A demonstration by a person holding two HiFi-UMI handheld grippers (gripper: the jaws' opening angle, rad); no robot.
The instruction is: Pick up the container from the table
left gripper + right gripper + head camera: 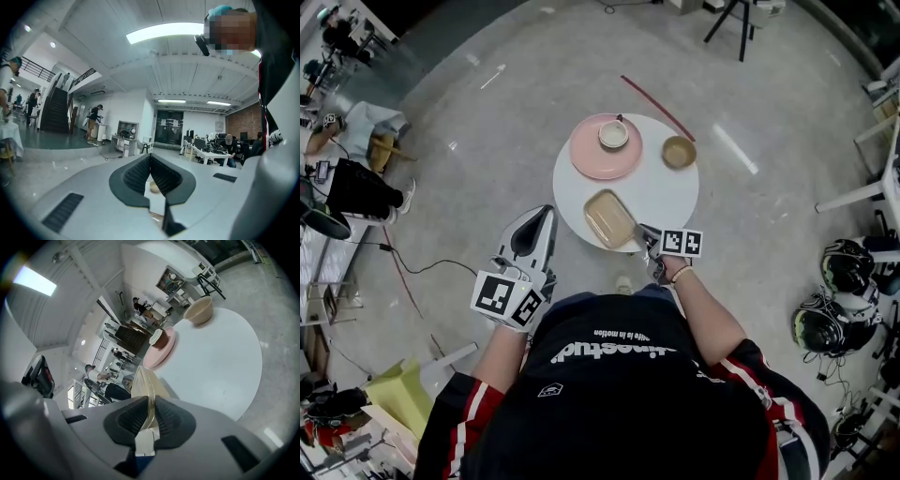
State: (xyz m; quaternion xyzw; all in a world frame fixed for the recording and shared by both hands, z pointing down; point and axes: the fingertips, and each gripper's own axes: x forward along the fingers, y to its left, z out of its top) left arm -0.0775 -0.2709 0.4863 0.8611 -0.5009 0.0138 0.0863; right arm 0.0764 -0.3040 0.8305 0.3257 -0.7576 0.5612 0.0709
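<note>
Firmly, the right hand-held gripper (649, 240) grasps the shallow beige container (609, 218) at the white worktop's (667, 192) near edge; left hand-held gripper (542, 217) clenched, empty

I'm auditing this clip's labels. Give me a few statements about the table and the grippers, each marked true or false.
1. The right gripper is clamped on the rim of the tan container. True.
2. The left gripper holds something. False: its fingers are shut on nothing, off to the side of the table.
3. A small bowl sits on the pink plate. True.
4. The tan bowl sits on the pink plate. False: it stands on the white table, beside the plate.
</note>
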